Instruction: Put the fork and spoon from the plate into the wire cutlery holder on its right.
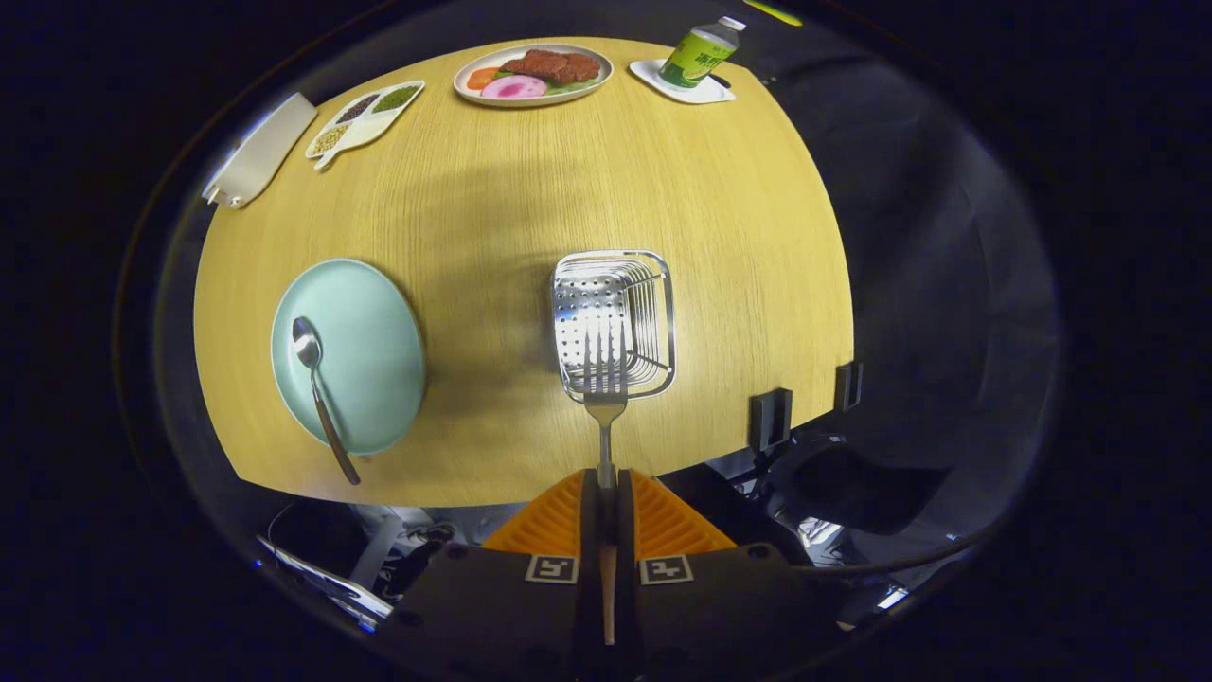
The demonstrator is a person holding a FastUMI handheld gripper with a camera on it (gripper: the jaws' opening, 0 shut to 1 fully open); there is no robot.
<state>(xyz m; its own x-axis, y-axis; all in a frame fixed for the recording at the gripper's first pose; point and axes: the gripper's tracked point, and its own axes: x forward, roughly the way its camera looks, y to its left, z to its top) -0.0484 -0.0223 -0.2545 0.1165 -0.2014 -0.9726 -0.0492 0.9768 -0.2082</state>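
Observation:
My gripper (606, 493) is shut on the handle of a metal fork (605, 403). The fork points straight ahead of the fingers, and its tines overlap the near rim of the wire cutlery holder (615, 322), a shiny square basket with a perforated bottom standing on the wooden table (587, 189). I look down on the holder from above. To the left of the holder lies a pale green plate (369, 341). A spoon (317, 393) rests on it, bowl toward the far side, handle sticking out past the plate's near edge.
At the far side of the table stand a plate of food (532, 73), a divided dish of beans (365, 118), a white flat object (260, 150) at the far left corner, and a green bottle (699, 54) on a white coaster. Black clamps (772, 419) grip the table's near right edge.

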